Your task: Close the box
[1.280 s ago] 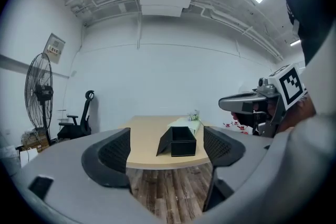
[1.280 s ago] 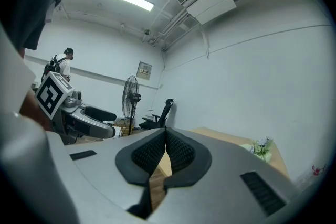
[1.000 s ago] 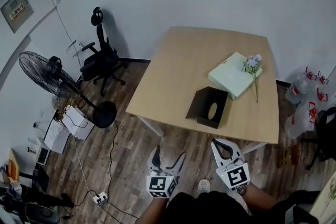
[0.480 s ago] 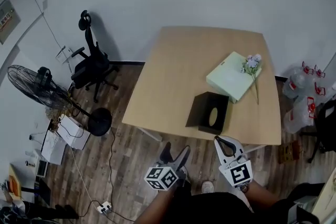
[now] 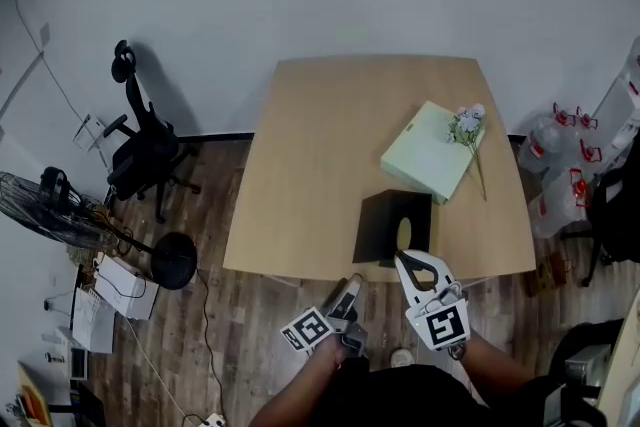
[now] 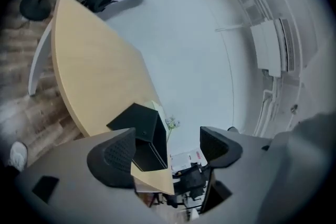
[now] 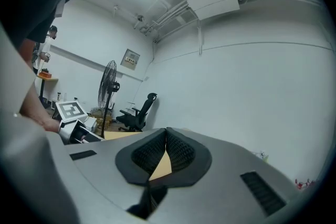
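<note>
A black box stands near the front edge of the wooden table, and its open side shows a pale oval inside. In the left gripper view the black box lies ahead, beyond the jaws. My left gripper hangs below the table's front edge, rolled onto its side. Its jaws are closing with nothing between them. My right gripper reaches the table edge just in front of the box. In its own view that gripper has its pads pressed together on nothing.
A pale green flat box lies behind the black one, with a sprig of flowers on it. A black office chair and a floor fan stand at the left. Water bottles sit at the right.
Both grippers have moved forward toward the table's front edge. The left one has rolled onto its side and its jaws look slightly narrower. The head view has shifted right.
</note>
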Demonstrator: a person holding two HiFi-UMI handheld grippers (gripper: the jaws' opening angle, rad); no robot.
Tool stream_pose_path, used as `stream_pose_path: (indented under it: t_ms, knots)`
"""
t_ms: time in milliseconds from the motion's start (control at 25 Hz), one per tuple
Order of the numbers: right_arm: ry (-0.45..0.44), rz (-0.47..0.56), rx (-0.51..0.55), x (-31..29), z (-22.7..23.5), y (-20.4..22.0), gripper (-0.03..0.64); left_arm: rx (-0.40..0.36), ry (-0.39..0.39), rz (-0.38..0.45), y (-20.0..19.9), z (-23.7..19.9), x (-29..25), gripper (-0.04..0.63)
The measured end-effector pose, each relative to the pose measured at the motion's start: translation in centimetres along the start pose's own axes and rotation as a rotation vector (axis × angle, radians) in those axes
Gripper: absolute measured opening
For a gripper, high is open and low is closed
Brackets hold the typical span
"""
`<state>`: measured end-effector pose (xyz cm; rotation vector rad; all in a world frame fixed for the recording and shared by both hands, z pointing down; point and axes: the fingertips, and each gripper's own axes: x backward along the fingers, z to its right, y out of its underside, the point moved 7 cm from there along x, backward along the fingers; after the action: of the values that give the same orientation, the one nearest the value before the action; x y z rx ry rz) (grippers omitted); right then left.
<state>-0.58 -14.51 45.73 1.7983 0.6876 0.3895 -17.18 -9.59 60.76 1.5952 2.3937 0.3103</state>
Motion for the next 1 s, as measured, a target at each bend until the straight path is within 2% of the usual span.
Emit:
stream_pose_path:
  t_ms: [80,120,200,280,360,440,600,800,1000]
  knots:
    - [0.024,-0.001,-0.003,-0.6,-0.1,-0.2,0.015,0.036,0.014,-0.040,-0.2,-1.0,-0.7,0.388]
    - [0.037,-0.004,-0.002,-0.9,-0.2,-0.4,0.015,0.078,0.041,-0.056,-0.1,-1.4,-1.3,0.388]
    - [0.065,-0.011,0.002,-1.3,-0.1,-0.5,0.015,0.215,0.084,-0.072,0.4,-2.1,-2.3,0.387]
    - [0.092,-0.022,0.008,-1.5,-0.1,-0.4,0.015,0.296,0.061,-0.088,0.5,-3.3,-3.0,0.382]
    - [0.119,-0.038,0.006,-1.3,-0.3,-0.2,0.015,0.342,0.010,-0.112,0.7,-4.4,-3.3,0.370]
    - [0.149,-0.049,-0.025,-1.1,-0.6,0.3,0.015,0.374,-0.031,-0.135,0.8,-5.4,-3.5,0.365]
    - [0.177,-0.066,-0.053,-1.1,-0.3,0.9,0.014,0.430,-0.048,-0.135,0.6,-6.6,-4.9,0.360]
    - [0.205,-0.083,-0.055,-1.1,1.4,1.3,0.014,0.436,-0.077,-0.154,0.6,-7.4,-6.9,0.357]
    - [0.214,-0.097,-0.059,-0.7,2.7,2.1,0.014,0.494,-0.096,-0.132,1.1,-8.0,-8.4,0.350]
